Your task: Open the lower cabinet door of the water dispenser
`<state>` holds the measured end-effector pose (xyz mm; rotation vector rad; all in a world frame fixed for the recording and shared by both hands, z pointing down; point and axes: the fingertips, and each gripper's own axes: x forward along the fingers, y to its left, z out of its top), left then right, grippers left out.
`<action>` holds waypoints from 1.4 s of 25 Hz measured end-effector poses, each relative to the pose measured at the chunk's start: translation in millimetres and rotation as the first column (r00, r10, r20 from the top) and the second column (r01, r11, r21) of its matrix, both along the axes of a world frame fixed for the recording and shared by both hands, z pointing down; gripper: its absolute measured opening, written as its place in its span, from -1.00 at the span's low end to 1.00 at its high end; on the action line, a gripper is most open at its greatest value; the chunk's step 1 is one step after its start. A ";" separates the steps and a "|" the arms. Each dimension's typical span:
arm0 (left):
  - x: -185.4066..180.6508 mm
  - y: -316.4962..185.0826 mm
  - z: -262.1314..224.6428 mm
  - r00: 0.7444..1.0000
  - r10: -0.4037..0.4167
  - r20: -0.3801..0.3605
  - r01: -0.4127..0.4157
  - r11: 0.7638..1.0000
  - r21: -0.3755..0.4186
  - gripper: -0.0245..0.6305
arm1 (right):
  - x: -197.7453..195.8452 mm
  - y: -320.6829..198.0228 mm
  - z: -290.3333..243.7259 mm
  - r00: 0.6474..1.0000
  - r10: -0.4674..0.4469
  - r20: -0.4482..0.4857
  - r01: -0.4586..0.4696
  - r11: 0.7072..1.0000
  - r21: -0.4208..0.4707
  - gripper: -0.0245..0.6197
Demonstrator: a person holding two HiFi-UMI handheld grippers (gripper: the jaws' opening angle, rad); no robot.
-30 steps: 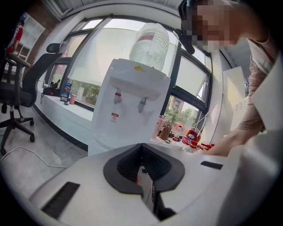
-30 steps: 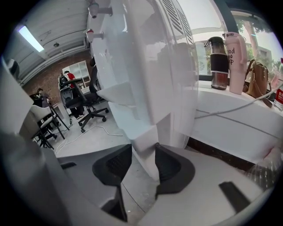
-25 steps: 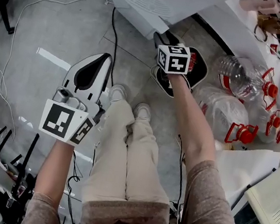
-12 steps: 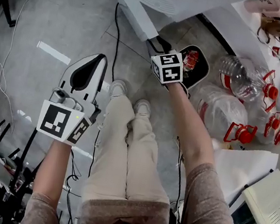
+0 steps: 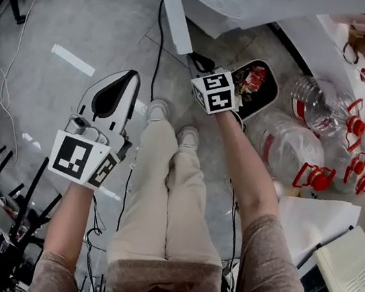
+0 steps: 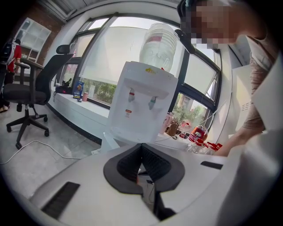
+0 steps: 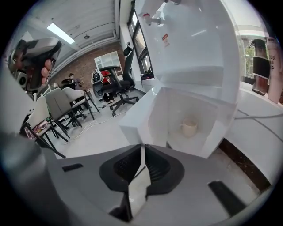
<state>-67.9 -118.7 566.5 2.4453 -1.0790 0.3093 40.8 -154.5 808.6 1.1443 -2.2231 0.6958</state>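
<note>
Now the jaws of the right gripper (image 7: 143, 149) have just closed on the edge of the cabinet door (image 7: 136, 118), which already stands open; the left gripper (image 6: 141, 146) hangs pinched together, empty.

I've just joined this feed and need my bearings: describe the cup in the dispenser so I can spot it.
Find the white water dispenser filling the right gripper view. At its base, the lower cabinet stands open. The cup is small and cream, sitting on the cabinet floor, and is the only thing visible inside.

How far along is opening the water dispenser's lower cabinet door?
Done: the lower cabinet door stands open, a cup visible inside. In hand: the right gripper has just closed its jaws on the door's edge. Left: perhaps swinging it wider, then releasing.
</note>
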 end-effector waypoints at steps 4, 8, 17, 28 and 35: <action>-11.4 3.7 3.7 1.000 -0.018 0.006 0.018 1.000 -0.010 -0.89 | -33.2 4.1 -0.1 0.997 -0.069 0.019 0.069 0.998 0.000 -0.81; -23.9 6.1 7.1 0.999 -0.037 0.016 0.038 0.999 -0.016 -0.89 | -70.7 5.5 1.1 0.987 -0.162 0.023 0.162 0.987 0.013 -0.80; -59.1 6.5 9.2 0.995 -0.083 0.047 0.085 0.996 -0.025 -0.89 | -142.4 -2.1 -2.0 0.968 -0.244 0.067 0.244 0.970 0.010 -0.79; -85.8 6.4 12.1 0.991 -0.123 0.058 0.125 0.992 -0.026 -0.89 | -194.1 -21.2 -1.9 0.953 -0.289 0.089 0.289 0.957 0.013 -0.79; -96.7 3.6 10.8 0.987 -0.146 0.064 0.148 0.989 -0.023 -0.89 | -210.4 -30.4 -2.1 0.949 -0.301 0.091 0.301 0.954 0.015 -0.80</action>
